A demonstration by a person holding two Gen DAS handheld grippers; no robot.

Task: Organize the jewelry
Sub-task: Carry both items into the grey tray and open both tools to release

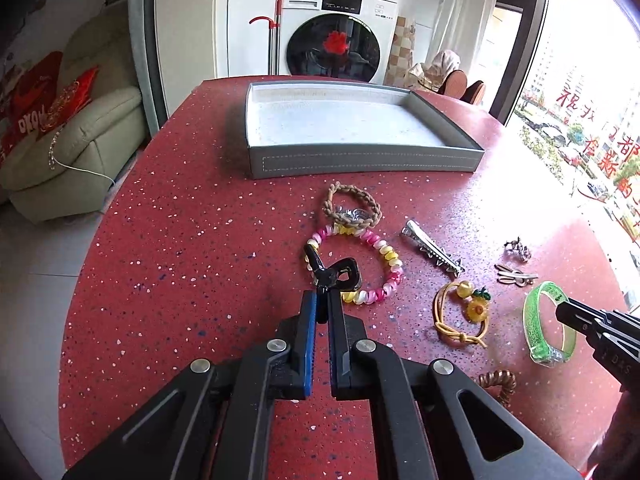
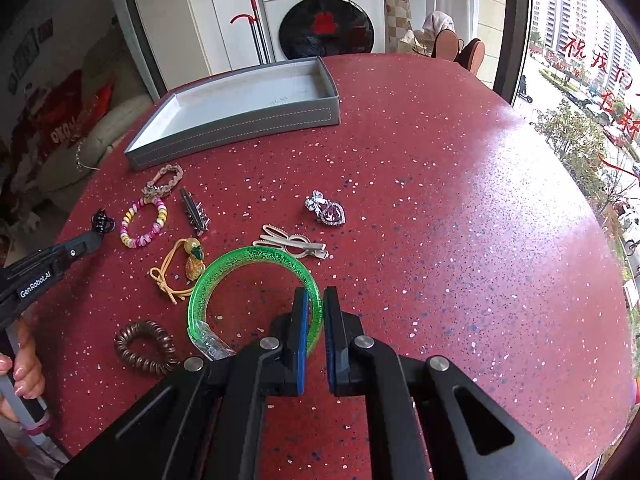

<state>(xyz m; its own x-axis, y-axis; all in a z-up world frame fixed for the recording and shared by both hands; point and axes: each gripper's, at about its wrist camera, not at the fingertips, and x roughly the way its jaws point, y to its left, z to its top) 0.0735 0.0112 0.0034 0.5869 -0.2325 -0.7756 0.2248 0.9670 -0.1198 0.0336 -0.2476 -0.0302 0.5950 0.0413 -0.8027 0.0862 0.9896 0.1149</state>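
Note:
My left gripper [image 1: 322, 299] is shut on a black hair claw [image 1: 338, 273], held just above the red table beside the pink-and-yellow bead bracelet [image 1: 372, 264]. It also shows in the right wrist view [image 2: 90, 238] with the black hair claw [image 2: 103, 221]. My right gripper [image 2: 316, 300] is shut on the rim of a green glitter bangle [image 2: 224, 268], also seen in the left wrist view [image 1: 538, 320]. An empty grey tray [image 1: 360, 160] stands at the far side of the table.
On the table lie a braided rope bracelet [image 1: 352, 204], a silver clip [image 1: 432, 246], a yellow cord with a pineapple charm [image 1: 464, 312], a brown coil hair tie [image 2: 144, 346], a bunny clip [image 2: 292, 245] and a heart brooch [image 2: 328, 210].

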